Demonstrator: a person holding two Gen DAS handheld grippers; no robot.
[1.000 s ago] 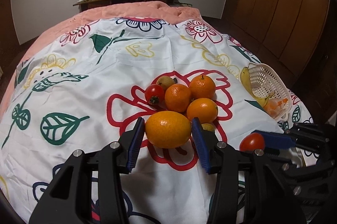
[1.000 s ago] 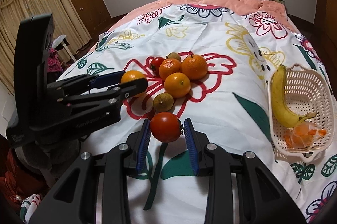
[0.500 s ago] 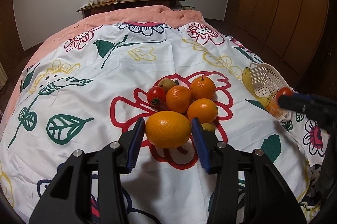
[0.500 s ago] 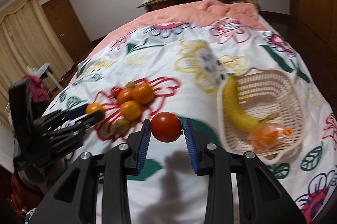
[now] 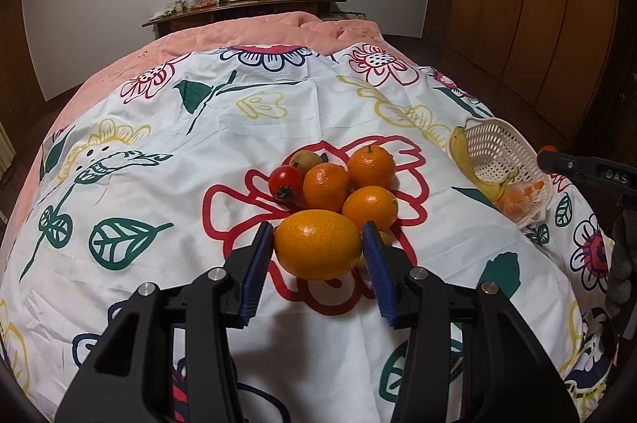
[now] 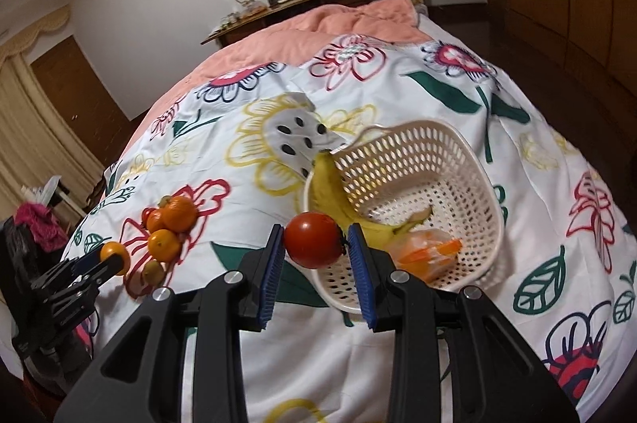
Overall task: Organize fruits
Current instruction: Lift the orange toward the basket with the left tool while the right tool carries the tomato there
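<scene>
My left gripper [image 5: 317, 244] is shut on a large orange [image 5: 317, 244], held above the flowered bedspread just in front of the fruit pile [image 5: 338, 180] of three oranges, a small tomato and a brownish fruit. My right gripper [image 6: 314, 240] is shut on a red tomato [image 6: 313, 239], held over the near left rim of the white plastic basket [image 6: 469, 180]. The basket holds a banana [image 6: 330, 192] and a bag of orange pieces [image 6: 428, 254]. The left gripper also shows in the right wrist view [image 6: 104, 261].
The bedspread [image 5: 159, 128] covers a bed with a pink quilt [image 5: 254, 33] at the far end. A wooden shelf with small items [image 5: 247, 5] stands behind it, wooden wardrobes [image 5: 537, 5] to the right. The basket sits near the bed's right edge.
My right gripper has carried the tomato right, from beside the fruit pile to over the basket's rim. My left gripper has kept the orange almost in place.
</scene>
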